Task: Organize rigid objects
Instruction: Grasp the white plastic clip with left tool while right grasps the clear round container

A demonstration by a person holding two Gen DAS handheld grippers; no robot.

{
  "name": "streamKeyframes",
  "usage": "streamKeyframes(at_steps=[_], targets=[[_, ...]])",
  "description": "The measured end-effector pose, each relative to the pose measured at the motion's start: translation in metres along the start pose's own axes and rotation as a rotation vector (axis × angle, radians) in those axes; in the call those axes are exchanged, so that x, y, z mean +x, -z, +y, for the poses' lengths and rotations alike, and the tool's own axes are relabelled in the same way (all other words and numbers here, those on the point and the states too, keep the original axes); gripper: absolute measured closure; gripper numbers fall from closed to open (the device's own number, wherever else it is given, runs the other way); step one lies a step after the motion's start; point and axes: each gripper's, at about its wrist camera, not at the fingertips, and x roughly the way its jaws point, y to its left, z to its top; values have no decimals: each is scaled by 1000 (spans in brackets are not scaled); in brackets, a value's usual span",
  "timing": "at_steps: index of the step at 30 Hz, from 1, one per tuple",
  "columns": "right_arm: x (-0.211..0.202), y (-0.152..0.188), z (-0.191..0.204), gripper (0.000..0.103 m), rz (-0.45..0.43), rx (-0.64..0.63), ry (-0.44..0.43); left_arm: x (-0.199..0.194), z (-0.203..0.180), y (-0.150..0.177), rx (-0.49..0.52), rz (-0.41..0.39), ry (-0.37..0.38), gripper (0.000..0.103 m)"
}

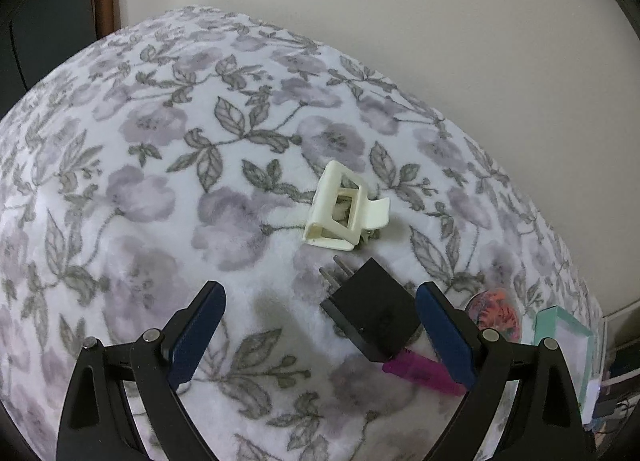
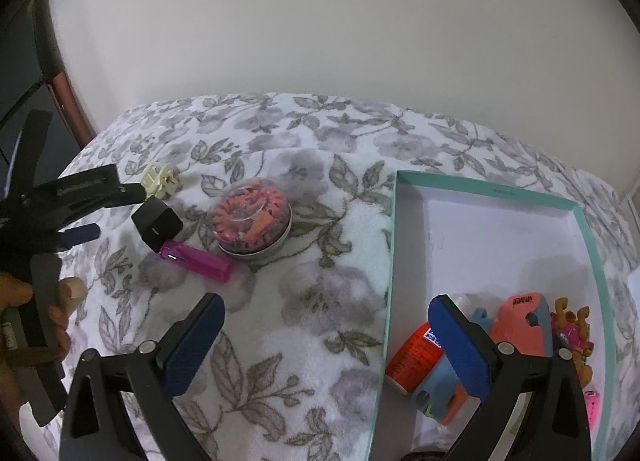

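Observation:
My left gripper point(image 1: 320, 321) is open just above the floral blanket. A black plug adapter point(image 1: 372, 309) lies between its fingers, close to the right finger. A cream hair claw clip point(image 1: 344, 213) sits just beyond the adapter, and a magenta lighter point(image 1: 420, 373) lies against the adapter's near end. My right gripper point(image 2: 326, 341) is open and empty above the blanket, with its right finger point(image 2: 460, 345) over the teal box point(image 2: 480, 185). The right wrist view also shows the adapter point(image 2: 158, 227), clip point(image 2: 158, 179), lighter point(image 2: 196, 257) and left gripper point(image 2: 118, 211).
A round tin point(image 2: 252, 217) of orange bands stands right of the lighter. The box holds an orange tube point(image 2: 416, 357), a pink and grey item point(image 2: 520, 321) and a small toy point(image 2: 572, 329). A hand point(image 2: 24, 301) holds the left gripper. A wall rises behind the bed.

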Motion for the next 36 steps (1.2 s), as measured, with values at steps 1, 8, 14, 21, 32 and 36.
streamKeyframes(at_steps=[1, 8, 14, 21, 32, 36], targets=[[0, 0, 1, 0, -1, -4, 1, 0, 0, -1, -3, 0, 1, 7], [2, -3, 5, 0, -12, -3, -25, -4, 2, -13, 29, -22, 0, 7], [12, -19, 11, 0, -21, 5, -36, 8, 8, -27, 44, 4, 30, 7], [34, -38, 30, 0, -5, 14, -74, 16, 5, -43, 106, 4, 53, 7], [81, -52, 60, 0, 41, -34, -55, 40, -21, -44, 254, 33, 19, 19], [93, -54, 58, 4, 62, -13, -57, 46, -27, -39, 296, 34, -2, 29]])
